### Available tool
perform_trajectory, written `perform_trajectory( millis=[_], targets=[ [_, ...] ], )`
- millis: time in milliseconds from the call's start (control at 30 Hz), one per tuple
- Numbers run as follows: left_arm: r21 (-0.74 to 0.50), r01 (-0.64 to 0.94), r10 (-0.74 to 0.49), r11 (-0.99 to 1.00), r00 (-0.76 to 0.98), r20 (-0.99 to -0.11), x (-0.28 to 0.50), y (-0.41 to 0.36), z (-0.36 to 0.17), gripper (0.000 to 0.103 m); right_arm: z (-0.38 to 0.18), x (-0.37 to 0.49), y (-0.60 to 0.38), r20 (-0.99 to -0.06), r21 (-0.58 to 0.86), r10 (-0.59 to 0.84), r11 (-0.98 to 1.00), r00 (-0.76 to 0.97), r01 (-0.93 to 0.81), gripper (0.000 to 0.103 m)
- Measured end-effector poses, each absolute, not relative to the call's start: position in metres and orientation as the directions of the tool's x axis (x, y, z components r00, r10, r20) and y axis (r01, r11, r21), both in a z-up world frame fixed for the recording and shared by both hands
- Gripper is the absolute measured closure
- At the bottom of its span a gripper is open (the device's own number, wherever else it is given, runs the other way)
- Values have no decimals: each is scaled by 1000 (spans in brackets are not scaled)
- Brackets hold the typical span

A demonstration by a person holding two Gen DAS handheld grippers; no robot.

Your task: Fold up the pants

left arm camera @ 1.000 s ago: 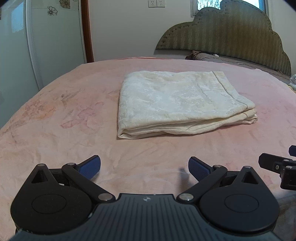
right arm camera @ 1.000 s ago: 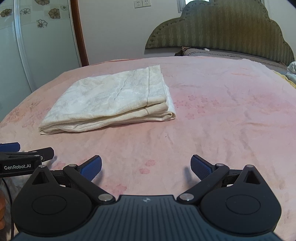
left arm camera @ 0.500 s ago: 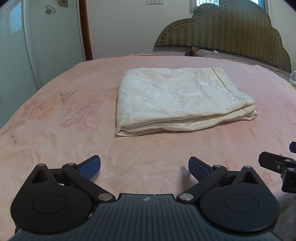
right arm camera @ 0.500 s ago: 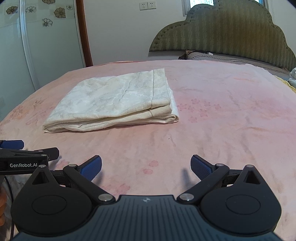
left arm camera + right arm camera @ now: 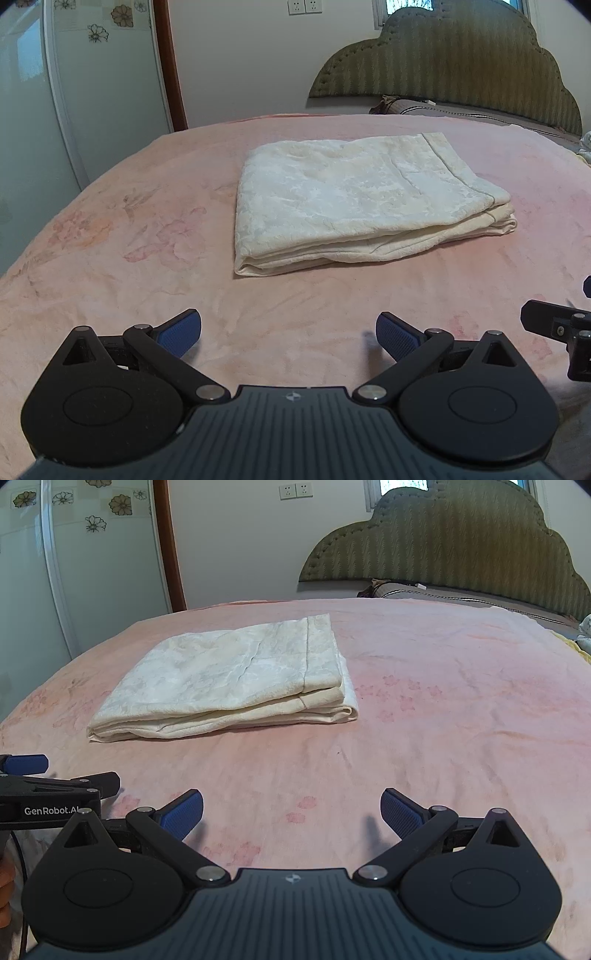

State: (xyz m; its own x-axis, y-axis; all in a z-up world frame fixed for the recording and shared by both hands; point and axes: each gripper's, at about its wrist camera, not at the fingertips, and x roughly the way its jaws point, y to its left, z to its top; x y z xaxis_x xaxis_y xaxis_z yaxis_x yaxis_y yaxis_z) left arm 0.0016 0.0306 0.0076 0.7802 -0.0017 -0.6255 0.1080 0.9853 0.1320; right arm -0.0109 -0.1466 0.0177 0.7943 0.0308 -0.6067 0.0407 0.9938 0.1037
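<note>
Lying folded on the pink blanket (image 5: 155, 258) were the cream pants (image 5: 354, 199), stacked in several layers, well beyond both claws and touched by neither. Hovered near the blanket's near edge with jaws spread wide and nothing between the blue pads (image 5: 181, 332): left gripper (image 5: 289, 334). Likewise spread wide and empty: right gripper (image 5: 291, 814), held low over bare blanket.

From the left wrist view, seen slightly right of centre were the pants, with the folded spine at the near left corner and the hemmed edges layered at the right end. Glimpsed at the far right margin of that view: a black part of the right gripper, just beside the left one. Also caught there, beyond the blanket: an olive scalloped headboard (image 5: 458, 62), a wall socket (image 5: 304, 5) and a glass door with flower decals (image 5: 74, 74).

From the right wrist view, sat left of centre were the pants (image 5: 229, 675), with the stitched hem band running along the right side and the layered open ends facing near and right. Shown only here: small red flower prints on the blanket (image 5: 461, 709) to the right of the pants, the left gripper's side at the left margin with the lettering "GenRobot.AI", and a sliver of a hand (image 5: 5, 882) at the lower left edge.
</note>
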Motion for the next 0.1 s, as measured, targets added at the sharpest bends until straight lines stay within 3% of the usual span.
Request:
perform_trajectory(
  millis=[100],
  targets=[
    [138, 108, 0, 985, 788, -616, 2, 32, 9, 1, 17, -12, -146, -608, 102, 30, 994, 793, 41, 0]
  ],
)
